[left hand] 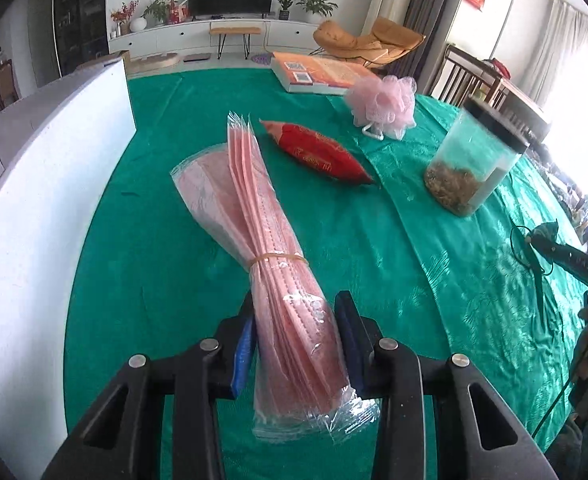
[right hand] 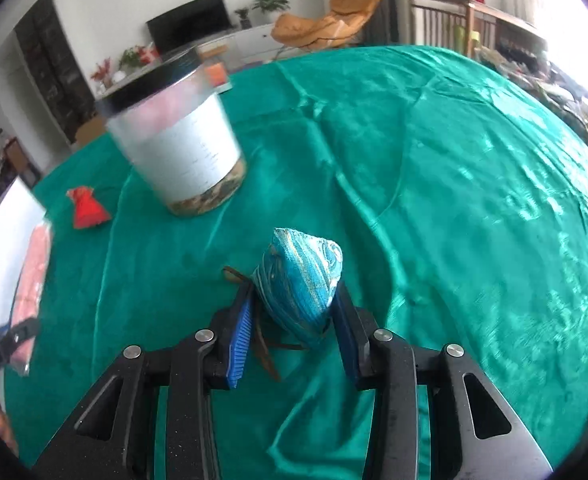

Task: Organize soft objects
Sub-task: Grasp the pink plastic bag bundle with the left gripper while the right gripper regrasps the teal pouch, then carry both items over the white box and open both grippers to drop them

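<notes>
Right now my left gripper (left hand: 295, 330) has its jaws closed on the near end of the mask bundle (left hand: 272, 240), a stack of pink masks in clear sleeves tied with a rubber band (left hand: 278, 258). Both blue pads press the sleeves from either side. The bundle runs away from me over the green cloth (left hand: 433, 248) that covers the bench, and its far end fans out; whether that end touches the cloth I cannot tell.

My right gripper (right hand: 294, 312) has its jaws clamped on a small teal pouch (right hand: 299, 280), patterned fabric pinched between the pads, with brown ribbon (right hand: 266, 356) trailing under it. It sits near the middle of the bench in the right wrist view.

Further out, a red packet (left hand: 317, 152) lies on the cloth, just right of the bundle's far end. A pink mesh puff (left hand: 381, 106) sits beyond it, and an orange book (left hand: 317, 72) lies at the far edge. To the right stands a clear jar (left hand: 473, 160) with a black lid and brownish contents at the bottom. A white box (left hand: 42, 184) stands along the left edge of the bench. Blur softens the jar in both views.
</notes>
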